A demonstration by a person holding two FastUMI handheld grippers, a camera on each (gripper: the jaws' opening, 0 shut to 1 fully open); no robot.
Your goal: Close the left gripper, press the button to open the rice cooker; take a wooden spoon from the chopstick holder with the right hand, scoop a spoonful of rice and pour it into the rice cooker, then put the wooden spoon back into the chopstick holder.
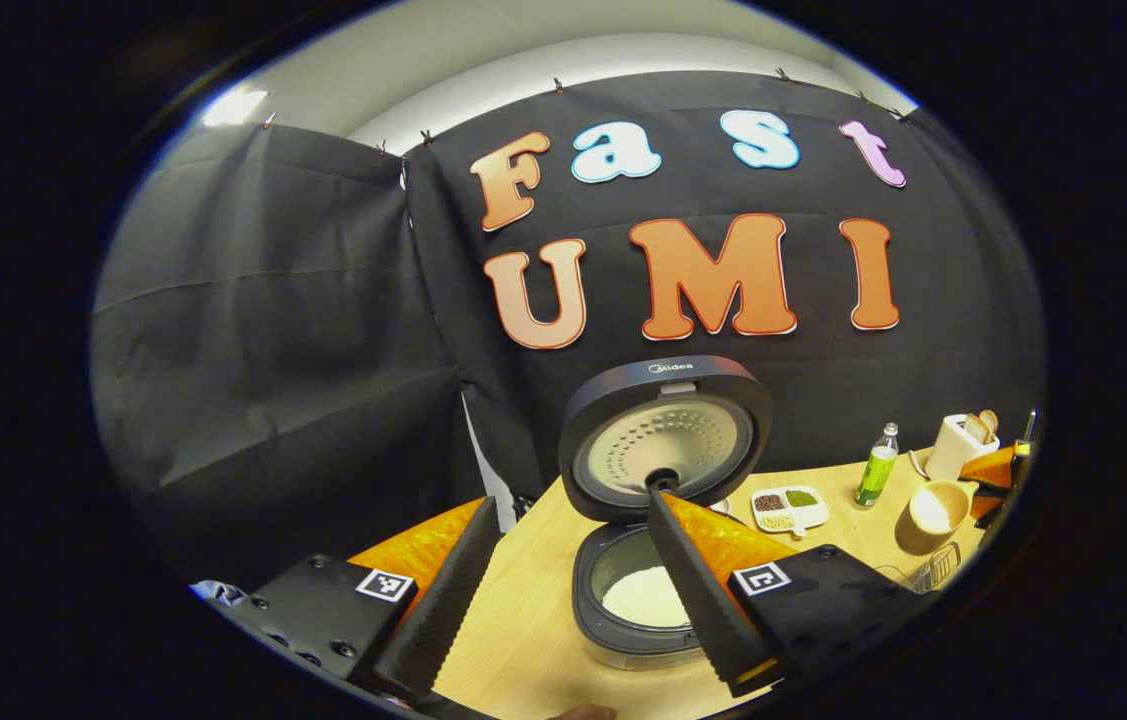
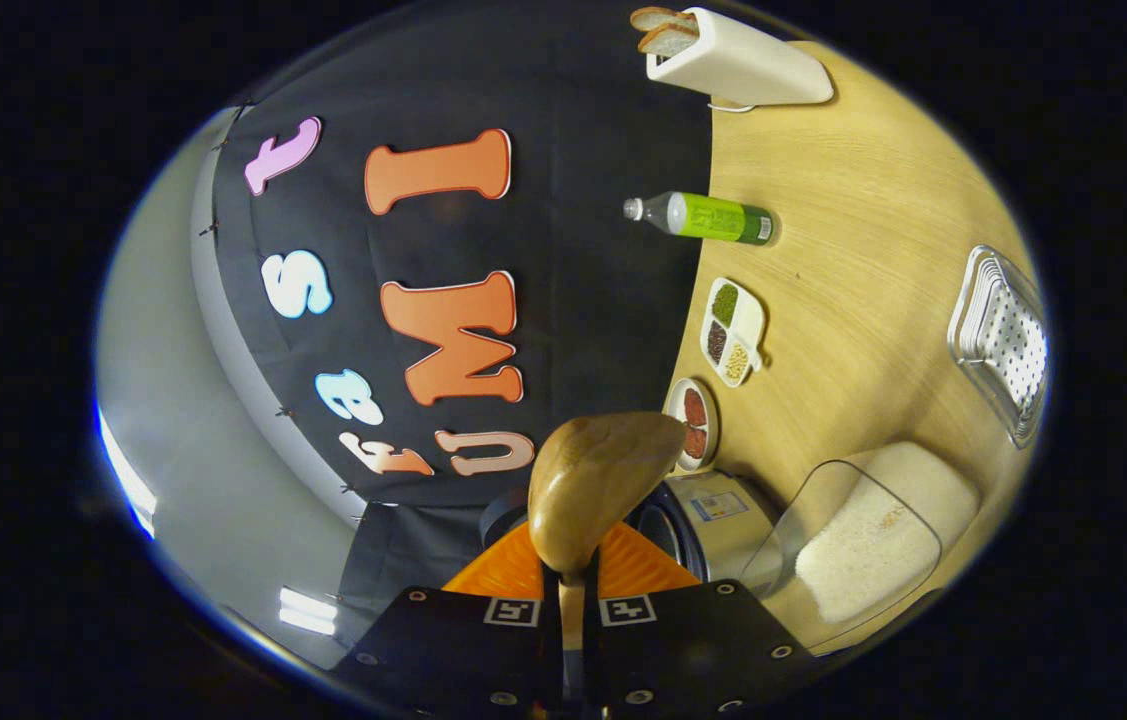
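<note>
One rice cooker [image 1: 648,560] on the counter [image 1: 523,620], lid [image 1: 665,437] flipped up & standing open, white rice in the inner pot. It sits just ahead of the left gripper [image 1: 563,590], between its two fingers in the left gripper view; those jaws are spread wide, nothing between them.

Right gripper [image 2: 571,600]: jaws pressed onto the handle of one wooden spoon [image 2: 595,485], bowl of the spoon sticking out straight ahead of the jaws. Can't tell if there's rice in the bowl. The right gripper view is rolled sideways, so the counter runs up its right side.

Containers, counted:
- 1 clear rice bin [image 2: 858,545] w/ white rice, to the right of the right jaws, touching or nearly touching the cooker.
- 1 three-part dish [image 2: 731,332] – green, dark & pale grains, one per compartment – farther ahead.
- 1 small round dish [image 2: 693,422] w/ reddish grains, between that dish & the cooker.
- 1 green bottle [image 2: 708,216], cap on.
- 1 white chopstick holder [image 2: 738,62], far ahead of the right jaws, two wooden utensil heads poking out.
- 1 clear dotted tray [image 2: 1003,340], off to the far right.
- 1 pale bowl [image 1: 935,507], far right of the left jaws, near the holder.
</note>
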